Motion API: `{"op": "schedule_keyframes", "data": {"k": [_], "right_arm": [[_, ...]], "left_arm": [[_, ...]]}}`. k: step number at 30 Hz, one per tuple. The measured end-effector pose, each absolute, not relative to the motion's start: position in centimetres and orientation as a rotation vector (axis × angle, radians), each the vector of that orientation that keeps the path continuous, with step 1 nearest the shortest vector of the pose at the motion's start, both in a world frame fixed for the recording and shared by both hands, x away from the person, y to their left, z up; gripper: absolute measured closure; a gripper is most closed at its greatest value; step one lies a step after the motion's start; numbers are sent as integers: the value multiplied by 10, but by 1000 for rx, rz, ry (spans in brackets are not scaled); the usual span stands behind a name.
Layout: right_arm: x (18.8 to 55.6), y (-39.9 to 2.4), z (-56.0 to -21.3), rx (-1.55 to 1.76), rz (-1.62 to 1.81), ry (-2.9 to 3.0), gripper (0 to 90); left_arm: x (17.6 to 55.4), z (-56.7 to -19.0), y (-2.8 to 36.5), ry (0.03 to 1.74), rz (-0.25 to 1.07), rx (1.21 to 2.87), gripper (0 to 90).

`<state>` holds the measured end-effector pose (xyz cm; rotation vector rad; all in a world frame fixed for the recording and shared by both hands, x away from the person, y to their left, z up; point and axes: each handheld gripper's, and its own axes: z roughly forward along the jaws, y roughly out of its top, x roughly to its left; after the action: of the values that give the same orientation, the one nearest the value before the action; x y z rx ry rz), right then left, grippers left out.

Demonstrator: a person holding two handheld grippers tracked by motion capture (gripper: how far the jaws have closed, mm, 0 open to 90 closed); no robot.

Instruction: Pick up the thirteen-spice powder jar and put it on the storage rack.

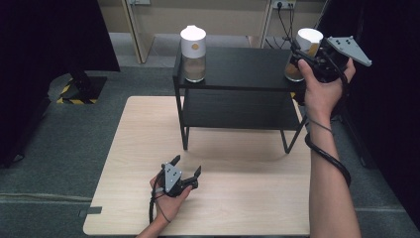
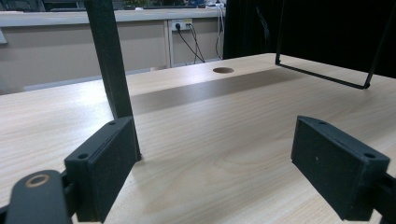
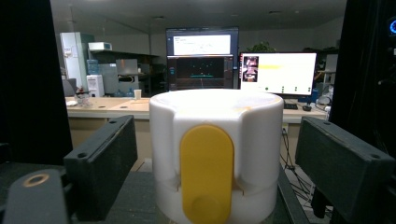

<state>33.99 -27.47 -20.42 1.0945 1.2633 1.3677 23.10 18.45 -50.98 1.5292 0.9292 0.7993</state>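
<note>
A clear glass jar with a white cap and a yellow oval tab [image 1: 303, 55] stands on the right end of the top of a black two-tier metal shelf [image 1: 237, 67], which itself stands at the far side of a light wooden table [image 1: 237, 198]. The right gripper [image 1: 302, 55] is raised to that end of the shelf, level with the cap, held in the person's right hand [image 1: 324, 89]. In the right gripper view the white cap [image 3: 217, 154] sits squarely between the two black jaws with its yellow tab [image 3: 207, 172] turned toward the camera; a gap shows on each side of the cap, so the pads stand beside it without pressing on it. The jaws are spread wide and hold nothing.

A second glass jar with a white cap [image 1: 193, 54] stands on the left end of the same top, well apart from the first one.

The left gripper [image 1: 187, 169] lies low over the near part of the table in the left hand [image 1: 168, 198], well apart from the shelf's jars. In the left gripper view its jaws are wide open with bare wood between them, and one black shelf leg [image 2: 109, 60] rises just beyond the left jaw.
</note>
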Motion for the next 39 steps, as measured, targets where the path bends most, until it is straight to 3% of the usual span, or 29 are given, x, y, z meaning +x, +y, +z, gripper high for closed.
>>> {"op": "schedule_keyframes", "data": {"k": [39], "right_arm": [[276,-298,-246,1025,1478,1363,77]], "left_arm": [[230,-509,183,927,809,1536,139]]}}
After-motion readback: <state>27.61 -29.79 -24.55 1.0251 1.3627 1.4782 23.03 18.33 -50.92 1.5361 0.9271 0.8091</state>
